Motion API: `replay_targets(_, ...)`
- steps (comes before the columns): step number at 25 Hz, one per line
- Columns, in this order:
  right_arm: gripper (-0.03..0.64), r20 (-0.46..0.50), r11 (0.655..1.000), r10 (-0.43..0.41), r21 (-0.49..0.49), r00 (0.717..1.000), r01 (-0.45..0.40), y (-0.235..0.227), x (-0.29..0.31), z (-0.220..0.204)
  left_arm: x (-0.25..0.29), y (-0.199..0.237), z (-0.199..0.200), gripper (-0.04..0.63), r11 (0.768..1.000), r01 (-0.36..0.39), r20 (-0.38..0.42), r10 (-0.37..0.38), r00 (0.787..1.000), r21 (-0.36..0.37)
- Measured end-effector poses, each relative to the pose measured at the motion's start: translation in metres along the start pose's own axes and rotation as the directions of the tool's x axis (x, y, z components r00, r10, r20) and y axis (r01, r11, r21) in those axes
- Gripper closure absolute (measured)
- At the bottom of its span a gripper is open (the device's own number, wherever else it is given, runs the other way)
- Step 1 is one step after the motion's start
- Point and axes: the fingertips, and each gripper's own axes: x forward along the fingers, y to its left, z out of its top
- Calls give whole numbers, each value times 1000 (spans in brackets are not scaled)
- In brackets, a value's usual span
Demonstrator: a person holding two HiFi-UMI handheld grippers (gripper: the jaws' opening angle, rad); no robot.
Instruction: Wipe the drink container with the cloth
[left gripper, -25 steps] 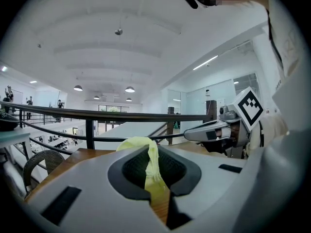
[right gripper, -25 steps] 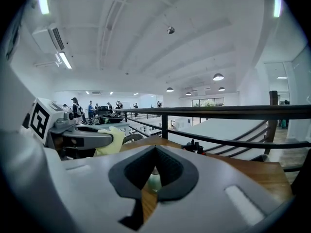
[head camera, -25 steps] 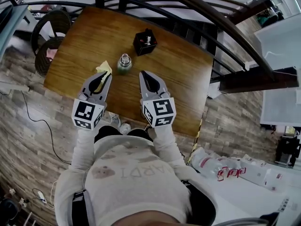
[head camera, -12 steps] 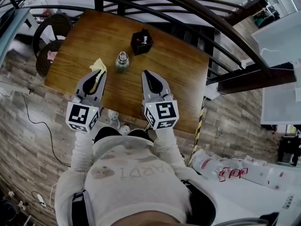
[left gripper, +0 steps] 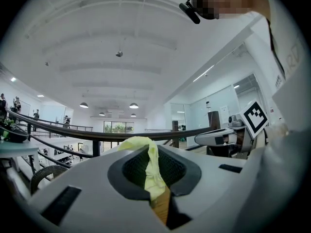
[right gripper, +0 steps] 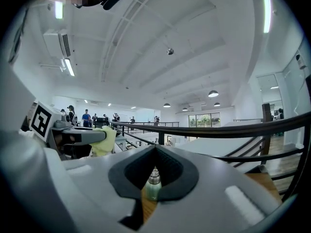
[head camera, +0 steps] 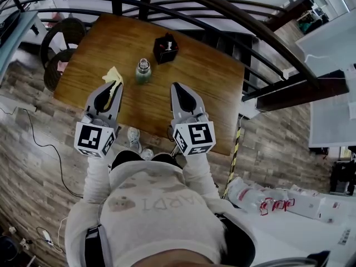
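— How many tables?
— One table (head camera: 206, 93).
— And the small things?
— One bottle (head camera: 143, 71), one yellow cloth (head camera: 113, 77), one black box (head camera: 166, 48).
— Grippers?
— Two: the left hand-held gripper (head camera: 118, 85) and the right hand-held gripper (head camera: 176, 86).

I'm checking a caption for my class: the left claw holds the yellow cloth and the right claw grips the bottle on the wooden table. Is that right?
Not quite. The right claw is shut on nothing; the bottle stands free on the wooden table, beyond its tips, as the head view shows. The left claw does hold the yellow cloth.
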Motion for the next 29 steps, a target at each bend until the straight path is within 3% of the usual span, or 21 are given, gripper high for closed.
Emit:
replay_targets(11, 606, 66, 1000, -17, -14, 998, 18, 5, -21, 24, -16, -8, 9, 565, 1000, -15, 16, 14, 1000, 19)
replay_targets(29, 606, 99, 1000, -14, -11, 995, 16, 13, -42, 30, -34, -20, 11, 565, 1000, -25, 32, 25, 999, 18)
